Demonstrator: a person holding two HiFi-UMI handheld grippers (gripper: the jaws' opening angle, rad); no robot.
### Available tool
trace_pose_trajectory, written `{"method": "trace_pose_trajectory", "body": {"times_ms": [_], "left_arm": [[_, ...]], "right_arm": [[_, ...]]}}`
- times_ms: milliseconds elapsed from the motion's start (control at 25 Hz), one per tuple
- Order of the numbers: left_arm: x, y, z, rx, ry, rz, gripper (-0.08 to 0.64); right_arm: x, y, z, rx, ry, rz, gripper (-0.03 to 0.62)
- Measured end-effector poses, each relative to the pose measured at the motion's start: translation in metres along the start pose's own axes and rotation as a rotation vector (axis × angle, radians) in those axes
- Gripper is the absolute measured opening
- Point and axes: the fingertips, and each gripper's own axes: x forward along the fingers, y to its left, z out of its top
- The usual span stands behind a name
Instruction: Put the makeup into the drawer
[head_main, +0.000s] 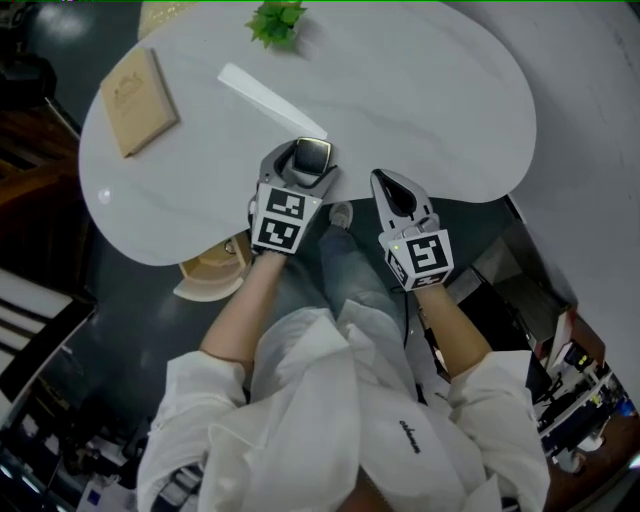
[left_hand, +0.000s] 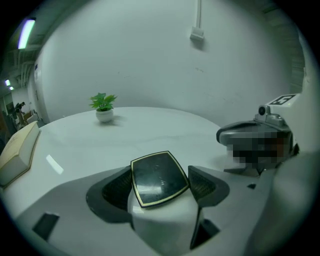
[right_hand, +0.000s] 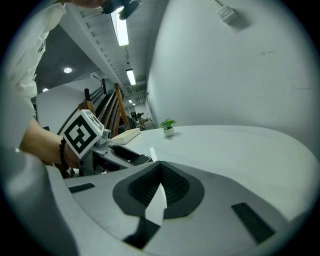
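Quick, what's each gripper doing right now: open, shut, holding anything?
Left gripper: shut on the black square makeup compact with a gold rim.
Right gripper: shut, nothing between its jaws.

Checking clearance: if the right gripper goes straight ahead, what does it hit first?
Likely nothing soon: the right gripper, shut and empty, points over bare table. The white strip, then the potted plant, lie near that line; depth unclear.

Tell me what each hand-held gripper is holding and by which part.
The left hand-held gripper clamps a black, gold-rimmed makeup compact by its two opposite side edges. The right hand-held gripper is shut and empty.
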Motion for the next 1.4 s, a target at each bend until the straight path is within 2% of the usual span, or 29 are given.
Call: {"method": "trace_pose_trajectory", "body": {"times_ms": [320, 640, 880, 1240, 1400], "left_arm": [[-0.066, 0.032, -0.039, -0.066, -0.064, 0.019, 0.371], [-0.153, 0.055, -0.113, -0.112, -0.094, 0.061, 0.371], [-0.206, 0.071, -0.165, -0.146, -0.104, 0.083, 0.371], [-0.264, 0.069, -0.259, -0.097, -0.006, 0.017, 0.371], [-0.268, 0.066, -0.297, -0.026, 0.062, -0.031, 0.371]], "right_arm": [[0.019, 0.09, -0.015, -0.034, 0.023, 0.105, 0.017], [0.021, 0.213, -0.05, -0.084, 0.076, 0.219, 0.017], [0.032, 0.283, -0.075, -0.125, 0.105, 0.289, 0.017], [0.045, 0.365, -0.126, -0.236, 0.197, 0.39, 0.017], [0.056, 0.385, -0.157, -0.285, 0.249, 0.425, 0.017]]}}
